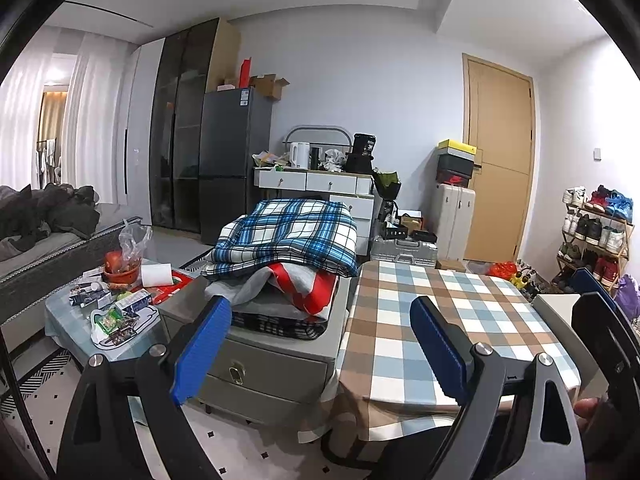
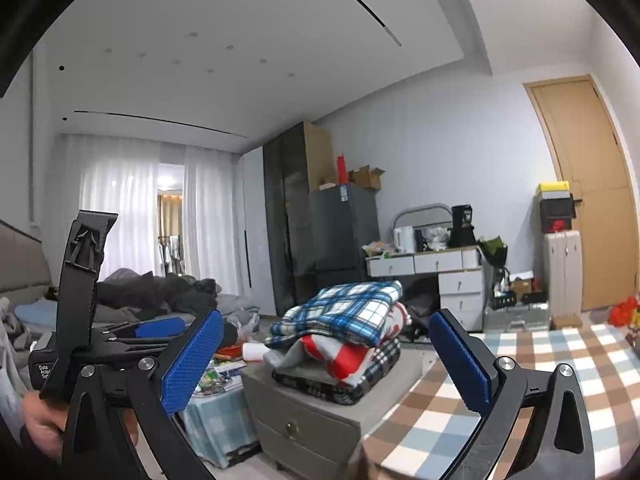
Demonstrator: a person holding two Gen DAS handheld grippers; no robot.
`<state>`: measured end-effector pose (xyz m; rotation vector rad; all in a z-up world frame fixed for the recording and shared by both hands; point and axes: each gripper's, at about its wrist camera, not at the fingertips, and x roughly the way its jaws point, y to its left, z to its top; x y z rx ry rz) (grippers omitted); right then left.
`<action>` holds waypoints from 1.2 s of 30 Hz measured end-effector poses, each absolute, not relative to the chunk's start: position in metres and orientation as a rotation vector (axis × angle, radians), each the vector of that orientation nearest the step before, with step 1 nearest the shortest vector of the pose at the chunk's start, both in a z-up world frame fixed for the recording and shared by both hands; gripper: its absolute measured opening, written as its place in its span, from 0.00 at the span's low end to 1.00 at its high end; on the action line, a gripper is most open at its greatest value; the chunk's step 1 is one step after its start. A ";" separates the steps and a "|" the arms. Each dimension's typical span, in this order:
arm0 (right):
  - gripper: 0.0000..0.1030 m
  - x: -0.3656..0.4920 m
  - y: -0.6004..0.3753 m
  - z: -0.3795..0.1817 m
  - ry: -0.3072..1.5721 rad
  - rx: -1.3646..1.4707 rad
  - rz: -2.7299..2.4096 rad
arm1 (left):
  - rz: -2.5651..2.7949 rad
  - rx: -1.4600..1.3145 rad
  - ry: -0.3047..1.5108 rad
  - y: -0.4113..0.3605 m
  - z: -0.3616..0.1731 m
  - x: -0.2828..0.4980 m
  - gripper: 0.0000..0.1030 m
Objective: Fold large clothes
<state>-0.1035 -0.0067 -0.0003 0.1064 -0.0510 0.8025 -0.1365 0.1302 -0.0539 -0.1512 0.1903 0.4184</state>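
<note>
Bed (image 2: 36, 304), far left: grey upholstered frame, heaped with dark rumpled clothing (image 2: 160, 288).

Surface (image 1: 460, 320), near right: table under a blue, brown and white checked cloth; its top bare of garments.

Grey two-drawer cabinet (image 1: 272, 364), just left of the surface, touching or nearly touching its cloth edge. It carries the stack of folded clothes.

Stack of folded clothes (image 1: 288, 264), on the cabinet top, middle of the scene: blue-and-white plaid fabric (image 1: 296, 232) uppermost; beneath it a red, white and grey piece (image 1: 308, 288); at the bottom a black-and-white checked piece (image 2: 376, 368). Neither gripper touches it.

Low side table (image 1: 68, 316), left of the cabinet: pale checked cover, crowded with packets, a red bowl (image 1: 122, 274) and a clear plastic bag.

White drawer desk (image 1: 320, 188), far wall, behind the stack: white kettle (image 1: 300, 156) and dark containers on top.

Shoe rack (image 1: 596, 236), far right, filled with shoes.

Left gripper (image 1: 320, 344): black frame, blue ribbed pads spread wide, nothing between them; held near, facing the cabinet and stack.

Right gripper (image 2: 328, 360): same build, blue pads spread wide and empty; held just right of the left gripper, over the near edge of the surface.
</note>
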 end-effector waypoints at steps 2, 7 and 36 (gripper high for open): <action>1.00 -0.104 -0.007 -0.001 -0.047 0.109 0.800 | 0.425 -0.155 0.193 0.131 -0.054 -0.136 0.86; 1.00 -0.106 -0.009 0.000 -0.041 0.112 0.799 | 0.428 -0.166 0.185 0.134 -0.056 -0.137 0.86; 1.00 -0.110 -0.008 0.000 -0.072 0.090 0.795 | 0.399 -0.152 0.202 0.129 -0.058 -0.138 0.86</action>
